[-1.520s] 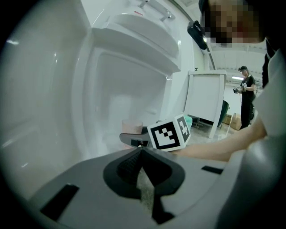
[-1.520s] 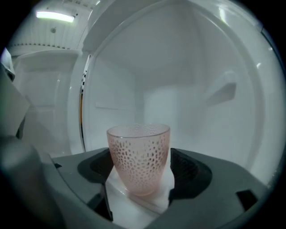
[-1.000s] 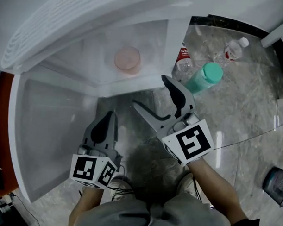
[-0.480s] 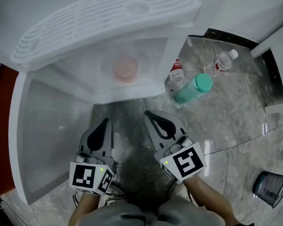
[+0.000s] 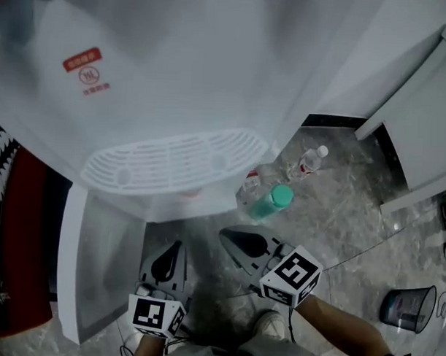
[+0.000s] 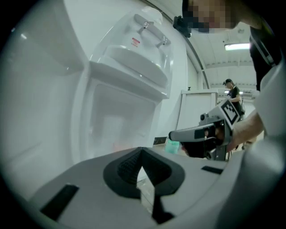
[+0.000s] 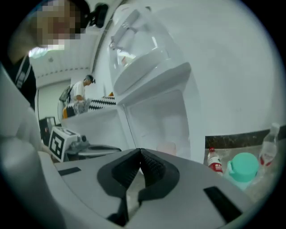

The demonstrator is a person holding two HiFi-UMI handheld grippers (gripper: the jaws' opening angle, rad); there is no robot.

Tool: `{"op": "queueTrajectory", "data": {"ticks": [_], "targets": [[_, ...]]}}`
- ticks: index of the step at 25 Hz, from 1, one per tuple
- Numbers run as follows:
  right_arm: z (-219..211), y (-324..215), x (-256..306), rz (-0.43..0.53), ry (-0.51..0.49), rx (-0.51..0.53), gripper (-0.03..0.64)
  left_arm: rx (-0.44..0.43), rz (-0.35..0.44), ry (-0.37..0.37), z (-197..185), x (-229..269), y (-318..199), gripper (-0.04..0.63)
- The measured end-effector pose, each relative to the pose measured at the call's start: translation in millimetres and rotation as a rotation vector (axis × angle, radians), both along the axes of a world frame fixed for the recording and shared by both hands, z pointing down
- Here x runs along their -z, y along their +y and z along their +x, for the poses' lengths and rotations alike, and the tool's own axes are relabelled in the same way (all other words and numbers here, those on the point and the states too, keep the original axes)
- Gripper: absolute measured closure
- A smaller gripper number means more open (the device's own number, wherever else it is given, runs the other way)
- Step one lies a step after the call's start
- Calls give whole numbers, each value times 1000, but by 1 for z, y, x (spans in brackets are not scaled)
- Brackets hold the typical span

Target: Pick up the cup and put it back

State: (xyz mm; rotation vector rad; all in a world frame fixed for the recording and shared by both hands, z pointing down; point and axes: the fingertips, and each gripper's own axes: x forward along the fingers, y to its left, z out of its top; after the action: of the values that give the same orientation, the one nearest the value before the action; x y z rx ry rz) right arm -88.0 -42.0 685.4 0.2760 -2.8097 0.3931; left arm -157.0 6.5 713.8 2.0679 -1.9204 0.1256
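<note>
The pale pink cup (image 7: pixel 169 147) stands inside the open lower compartment of the white water dispenser (image 5: pixel 160 84). It shows faintly in the right gripper view. In the head view the dispenser's drip tray (image 5: pixel 172 164) hides it. My left gripper (image 5: pixel 174 246) and right gripper (image 5: pixel 230 237) hover side by side in front of the compartment, apart from the cup. Both are shut with nothing between the pads, as the left gripper view (image 6: pixel 140 150) and the right gripper view (image 7: pixel 140 151) show.
The compartment door (image 5: pixel 96 264) hangs open at the left. A teal bottle (image 5: pixel 272 201) and two clear bottles with red labels (image 5: pixel 305 163) lie on the marble floor right of the dispenser. A white cabinet (image 5: pixel 422 137) and a small bin (image 5: pixel 407 308) stand further right.
The right gripper's jaws went from wide open to shut on nothing. Both grippers rose a little. The head view tilted up, so the drip tray now covers the cup.
</note>
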Motion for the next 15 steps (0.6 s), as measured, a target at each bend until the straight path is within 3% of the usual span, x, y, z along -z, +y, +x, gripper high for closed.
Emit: {"op": "queueTrajectory", "data": {"ticks": [3,7,11,15], "targets": [[12,16,46,-56,11,21,606,-19,4,-8,12,39,9,583],[16,35,120,-71,-2,3,606,17,18,-114,-7,123,19,583],[13,63,225,-48,0,-27,606,21,7,-141,-6,255,43,583],[11,77,374,13,-1,-78,606,49,-36,-92,-1,401,77,583]]}}
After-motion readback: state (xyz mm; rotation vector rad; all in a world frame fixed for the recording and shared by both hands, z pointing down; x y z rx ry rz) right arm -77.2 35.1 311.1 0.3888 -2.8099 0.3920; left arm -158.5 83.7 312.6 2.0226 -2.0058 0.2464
